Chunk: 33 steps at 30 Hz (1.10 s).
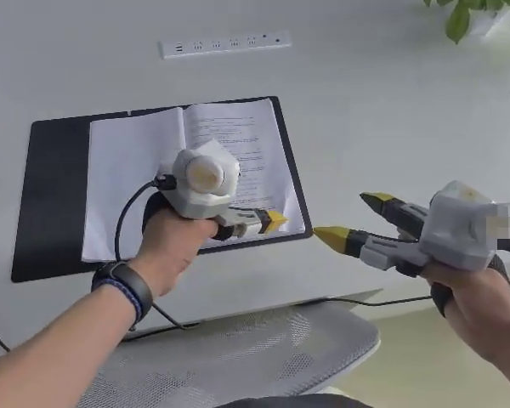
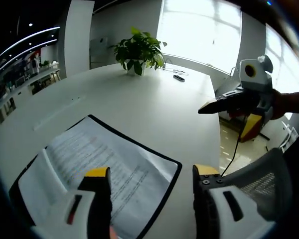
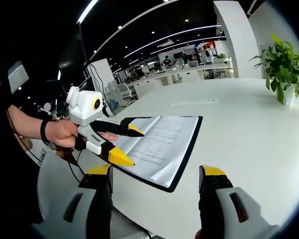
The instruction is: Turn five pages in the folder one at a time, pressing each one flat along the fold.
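Folder (image 1: 55, 195) lies open on the table (image 1: 365, 110), toward the left. Your left gripper (image 1: 268, 223) sits over its lower right corner, jaws spread, probably not touching paper. Your right gripper (image 1: 353, 217) is well right of the folder, jaws also spread.

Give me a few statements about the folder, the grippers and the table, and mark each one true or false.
1. The folder lies open on the table. True.
2. The right gripper is pressing a page flat. False: it hovers in the air to the right of the folder, touching nothing.
3. The left gripper and the right gripper are both open and empty. True.
4. The power strip lies on top of the folder. False: it lies on the table beyond the folder, apart from it.
5. A potted plant stands on the table. True.
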Available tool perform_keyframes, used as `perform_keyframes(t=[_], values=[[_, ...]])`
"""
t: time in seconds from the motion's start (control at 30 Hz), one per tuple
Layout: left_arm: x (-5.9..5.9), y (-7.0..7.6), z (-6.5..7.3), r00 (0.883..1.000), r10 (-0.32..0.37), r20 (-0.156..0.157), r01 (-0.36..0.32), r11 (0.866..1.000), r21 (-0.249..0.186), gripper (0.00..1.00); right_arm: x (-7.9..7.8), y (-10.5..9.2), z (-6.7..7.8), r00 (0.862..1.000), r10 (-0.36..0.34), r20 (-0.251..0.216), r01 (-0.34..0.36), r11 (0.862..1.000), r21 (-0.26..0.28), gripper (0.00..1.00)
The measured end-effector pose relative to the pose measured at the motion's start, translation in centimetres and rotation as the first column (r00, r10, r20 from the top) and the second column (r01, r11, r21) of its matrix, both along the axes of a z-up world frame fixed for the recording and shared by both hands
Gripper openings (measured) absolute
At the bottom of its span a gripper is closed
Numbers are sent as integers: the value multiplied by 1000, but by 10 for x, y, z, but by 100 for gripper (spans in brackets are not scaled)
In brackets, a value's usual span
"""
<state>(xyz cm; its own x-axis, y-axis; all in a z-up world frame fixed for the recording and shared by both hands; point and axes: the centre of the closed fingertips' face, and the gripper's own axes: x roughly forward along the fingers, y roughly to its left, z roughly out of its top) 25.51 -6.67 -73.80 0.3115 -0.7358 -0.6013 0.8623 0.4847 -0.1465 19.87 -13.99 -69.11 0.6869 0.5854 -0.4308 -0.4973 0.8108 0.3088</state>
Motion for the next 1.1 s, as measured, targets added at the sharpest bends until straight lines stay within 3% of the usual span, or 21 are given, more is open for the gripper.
perform_keyframes(t=[0.07, 0.37, 0.53, 0.7, 0.73, 0.77, 0.83, 1.1], values=[[-2, -4, -6, 1000, -4, -19, 4, 1000, 6, 65, -1, -1, 0, 1000, -3, -2, 3, 1000, 5, 69], [5, -19, -31, 999, 37, -33, -36, 999, 41, 60, -5, -5, -1, 1000, -20, -14, 20, 1000, 19, 68], [6, -26, -44, 999, 41, -13, -40, 996, 81, 56, -6, -9, -1, 1000, -27, -16, 27, 999, 23, 67], [7, -27, -63, 998, 61, -17, -59, 992, 110, 53, -5, -12, -1, 999, -29, -19, 29, 999, 23, 67], [6, -27, -65, 998, 63, -11, -62, 991, 118, 53, -4, -14, -2, 999, -30, -19, 30, 999, 24, 67], [9, -25, -65, 998, 63, 30, -66, 988, 137, 51, -4, -15, -3, 999, -31, -20, 32, 999, 26, 67], [8, -24, -67, 996, 58, 62, -67, 987, 149, 49, -4, -15, -3, 999, -31, -20, 31, 999, 28, 67], [12, -22, -69, 993, 66, 94, -79, 987, 140, 47, -3, -10, -11, 999, -17, -34, 18, 999, 33, 66]])
